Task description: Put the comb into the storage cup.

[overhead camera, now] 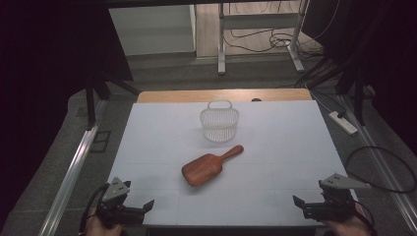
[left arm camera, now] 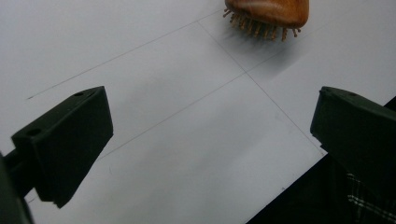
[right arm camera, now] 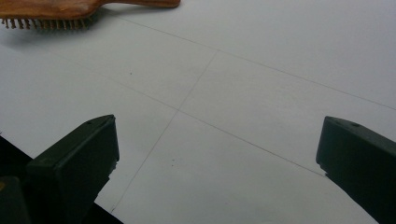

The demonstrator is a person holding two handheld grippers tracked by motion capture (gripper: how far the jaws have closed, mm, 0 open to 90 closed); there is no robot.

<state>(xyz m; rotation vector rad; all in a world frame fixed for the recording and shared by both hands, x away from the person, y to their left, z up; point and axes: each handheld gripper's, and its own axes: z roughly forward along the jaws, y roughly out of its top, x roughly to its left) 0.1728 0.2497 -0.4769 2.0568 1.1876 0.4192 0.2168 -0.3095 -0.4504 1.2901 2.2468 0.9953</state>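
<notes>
Both pairs of jaws stand wide apart with nothing between them but bare white table. The left gripper (overhead camera: 129,209) sits at the near left corner of the table (overhead camera: 275,147), its jaws angled inward toward the middle; in the left gripper view its two black jaws frame an open stretch of the top, and the table's near edge cuts across the lower right, just under the right-hand jaw. The right gripper (overhead camera: 314,205) sits at the near right corner, close to the near edge, touching nothing; in the right gripper view the edge of the table shows at the lower left, beside the left-hand jaw. Between the two grippers the near strip of the table is free, and thin seam lines cross the white surface. The brush (overhead camera: 209,165) lies near the middle of the table, well apart from both grippers, about midway between them and farther in. It is wooden, reddish brown, with an oval head toward the near left and a short handle pointing to the far right; it rests bristles down, and the bristle tips show under the head in both gripper views. Just beyond the handle stands a white basket (overhead camera: 219,124), upright, apart from the brush.
</notes>
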